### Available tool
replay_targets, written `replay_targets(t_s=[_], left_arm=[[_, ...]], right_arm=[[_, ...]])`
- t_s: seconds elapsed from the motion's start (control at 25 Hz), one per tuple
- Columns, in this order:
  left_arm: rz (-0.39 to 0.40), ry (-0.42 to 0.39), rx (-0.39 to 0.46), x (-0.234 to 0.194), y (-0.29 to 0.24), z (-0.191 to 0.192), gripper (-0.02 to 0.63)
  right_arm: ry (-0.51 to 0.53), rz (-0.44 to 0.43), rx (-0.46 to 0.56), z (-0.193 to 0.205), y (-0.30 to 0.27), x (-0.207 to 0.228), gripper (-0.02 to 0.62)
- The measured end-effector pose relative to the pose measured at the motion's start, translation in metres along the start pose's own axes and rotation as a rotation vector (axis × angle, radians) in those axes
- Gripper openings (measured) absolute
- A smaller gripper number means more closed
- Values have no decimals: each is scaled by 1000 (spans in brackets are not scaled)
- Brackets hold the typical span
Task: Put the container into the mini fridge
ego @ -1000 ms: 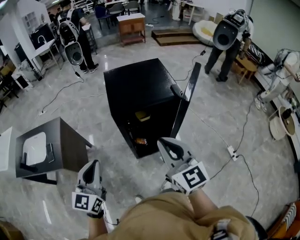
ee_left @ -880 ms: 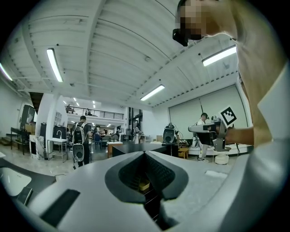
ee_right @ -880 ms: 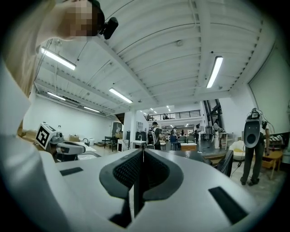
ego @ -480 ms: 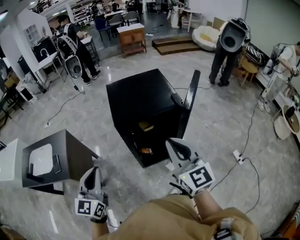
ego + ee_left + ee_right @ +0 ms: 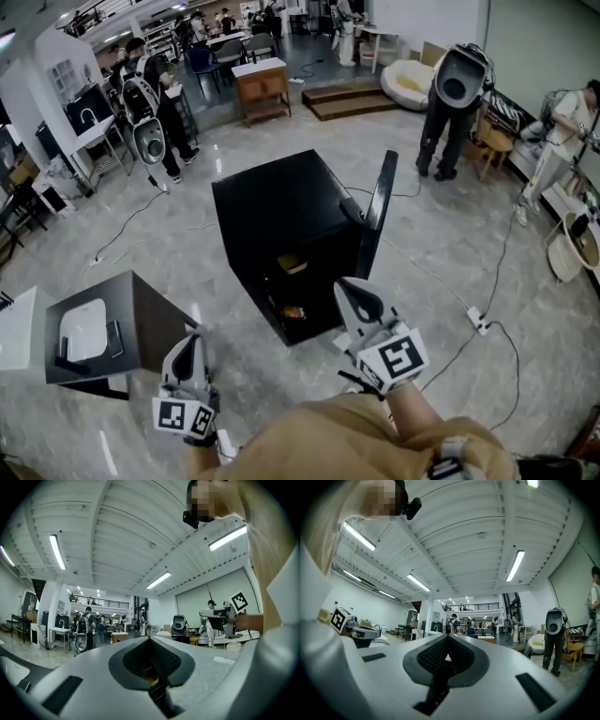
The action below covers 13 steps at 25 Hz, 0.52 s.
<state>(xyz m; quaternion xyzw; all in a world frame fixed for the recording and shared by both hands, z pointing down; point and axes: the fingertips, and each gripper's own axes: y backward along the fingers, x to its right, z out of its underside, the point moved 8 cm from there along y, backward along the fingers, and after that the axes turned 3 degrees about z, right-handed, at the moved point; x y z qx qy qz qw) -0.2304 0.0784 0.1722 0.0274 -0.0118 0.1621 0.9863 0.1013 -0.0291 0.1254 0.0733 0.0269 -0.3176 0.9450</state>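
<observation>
Head view alone takes in the black mini fridge [image 5: 281, 202] from above, its door [image 5: 378, 211] swung open to the right. A yellowish container [image 5: 292, 263] sits on the upper shelf inside, with an orange item [image 5: 293, 311] on the shelf below. The left gripper view instead catches the other gripper's marker cube [image 5: 239, 601] at its right edge.

A dark side surface [image 5: 141, 309] carrying a white tray [image 5: 84, 330] stands left of the fridge. A power strip [image 5: 478, 321] and its cables lie on the floor to the right, and people stand well behind.

Both grippers are held out roughly level before the person's torso. The right gripper [image 5: 345, 284] is close to the fridge opening, and the left gripper [image 5: 186, 339] is lower and further left. On each gripper the fingers are pressed together with nothing between them.
</observation>
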Motion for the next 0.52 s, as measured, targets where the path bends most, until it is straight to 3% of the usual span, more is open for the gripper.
replay_targets(t_s=[0.52], left_arm=[[-3, 24, 2, 0, 5, 6, 3]], right_arm=[[-14, 2, -3, 1, -1, -7, 2]])
